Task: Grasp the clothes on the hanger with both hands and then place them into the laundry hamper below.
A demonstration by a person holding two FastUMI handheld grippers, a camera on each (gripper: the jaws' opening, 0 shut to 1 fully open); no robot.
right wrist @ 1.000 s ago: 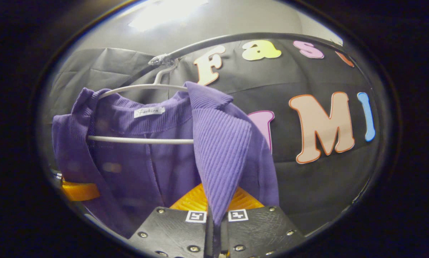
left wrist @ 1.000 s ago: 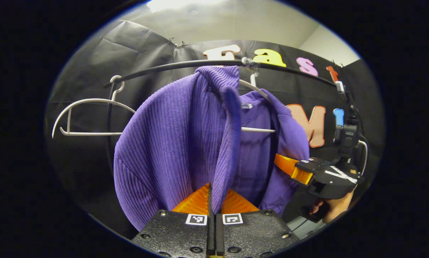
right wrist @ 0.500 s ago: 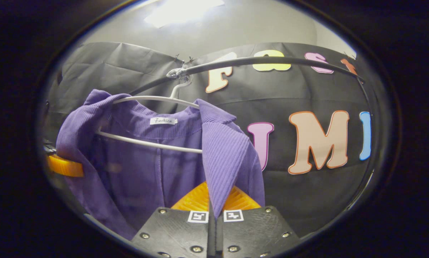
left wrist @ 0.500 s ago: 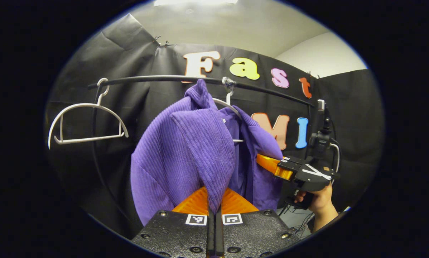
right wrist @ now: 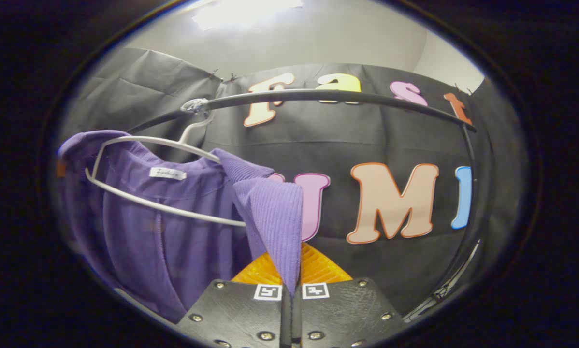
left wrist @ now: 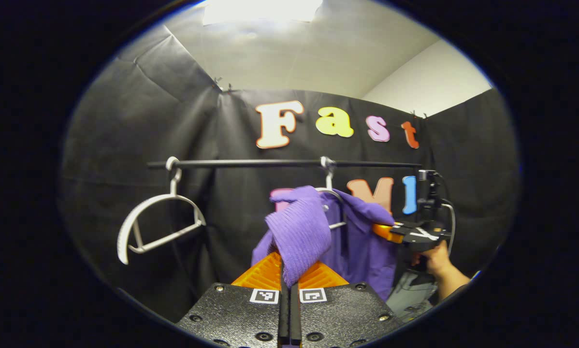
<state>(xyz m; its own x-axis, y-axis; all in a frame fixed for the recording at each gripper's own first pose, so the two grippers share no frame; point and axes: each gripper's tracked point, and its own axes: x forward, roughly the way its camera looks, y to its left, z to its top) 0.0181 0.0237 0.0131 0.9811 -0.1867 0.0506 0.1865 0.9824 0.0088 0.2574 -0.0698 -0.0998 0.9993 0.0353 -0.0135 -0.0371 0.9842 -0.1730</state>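
In the left gripper view, I am holding my left gripper (left wrist: 289, 282) with its fingers (left wrist: 263, 272) pressed together on a fold of the purple cardigan (left wrist: 301, 232), pinching one front edge so the cloth cannot slip as I draw it toward me. The cardigan is hanging partly on the white hanger (left wrist: 332, 205) under the black rail (left wrist: 270, 164), its near shoulder bunching up and leaning out toward my camera while the rest is draping down. Farther off on that side, the right gripper (left wrist: 383, 231) is biting the other front edge, with a hand (left wrist: 434, 258) behind it. A bare hanger (left wrist: 156, 227) is dangling well apart along the rail. In the right gripper view, the right gripper's fingers (right wrist: 316, 263) are clamping the ribbed front panel, which is running up from the grip to the collar. The hanger is tilting, its near end dipping low, and the cardigan's long axis is falling roughly straight down from it, open front facing me. I judge both grips are placed to peel the shoulders off the hanger together. The hamper lies somewhere below.
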